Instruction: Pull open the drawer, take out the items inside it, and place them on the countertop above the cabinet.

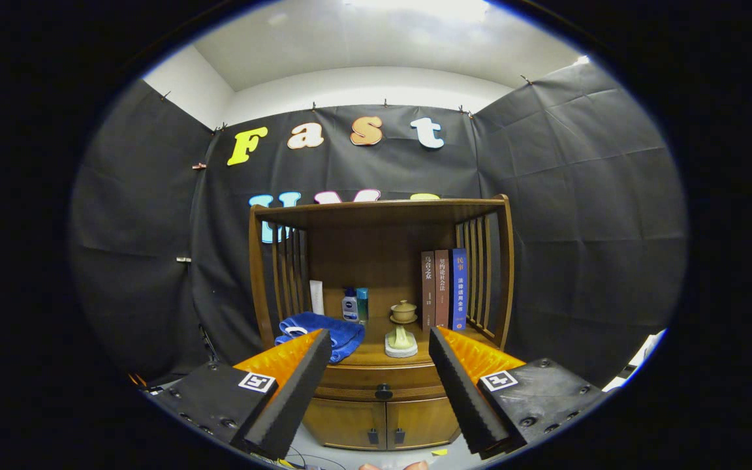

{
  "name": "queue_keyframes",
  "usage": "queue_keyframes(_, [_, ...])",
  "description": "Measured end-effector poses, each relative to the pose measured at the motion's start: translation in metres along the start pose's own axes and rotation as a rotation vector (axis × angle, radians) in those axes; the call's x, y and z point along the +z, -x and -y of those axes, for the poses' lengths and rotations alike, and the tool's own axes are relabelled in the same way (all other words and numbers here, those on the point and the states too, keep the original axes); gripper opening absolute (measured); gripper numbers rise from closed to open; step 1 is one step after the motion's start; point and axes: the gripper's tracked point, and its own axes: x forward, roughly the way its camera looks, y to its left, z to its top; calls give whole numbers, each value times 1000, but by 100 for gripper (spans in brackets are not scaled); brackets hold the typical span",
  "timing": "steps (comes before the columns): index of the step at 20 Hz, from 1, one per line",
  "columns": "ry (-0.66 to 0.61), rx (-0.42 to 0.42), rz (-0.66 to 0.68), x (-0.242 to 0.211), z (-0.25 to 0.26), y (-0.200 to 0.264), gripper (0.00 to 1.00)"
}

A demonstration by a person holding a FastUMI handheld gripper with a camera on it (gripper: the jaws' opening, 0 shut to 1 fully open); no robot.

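Black cloth hangs on all sides of the booth, under white walls and a pale ceiling, and against the back cloth stands a wooden cabinet, the one big piece in the room. Its upper part is an open niche with slatted sides and a flat top board; the floor of that niche is the countertop. Below the countertop runs the drawer, closed, with a dark round knob at its middle, and beneath the drawer are two small doors. On the countertop, at the cabinet's right side, three books stand upright; a blue towel lies bunched at its left front. Toward the back sit a white tube, a bottle and a teal container close together, then a small lidded cup on a saucer, and in front of that a pale ornament. The gripper is held short of the cabinet, its two fingers spread wide apart, gripping nothing and touching nothing, with the drawer knob seen between them.
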Motion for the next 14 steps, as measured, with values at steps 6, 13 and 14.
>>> queue_keyframes(6, [-7, 8, 11, 2, -6, 1, 98])
queue_keyframes(13, [-4, 0, 10, 2, -6, 0, 98])
queue_keyframes(14, [-6, 1, 9, 2, -6, 0, 98])
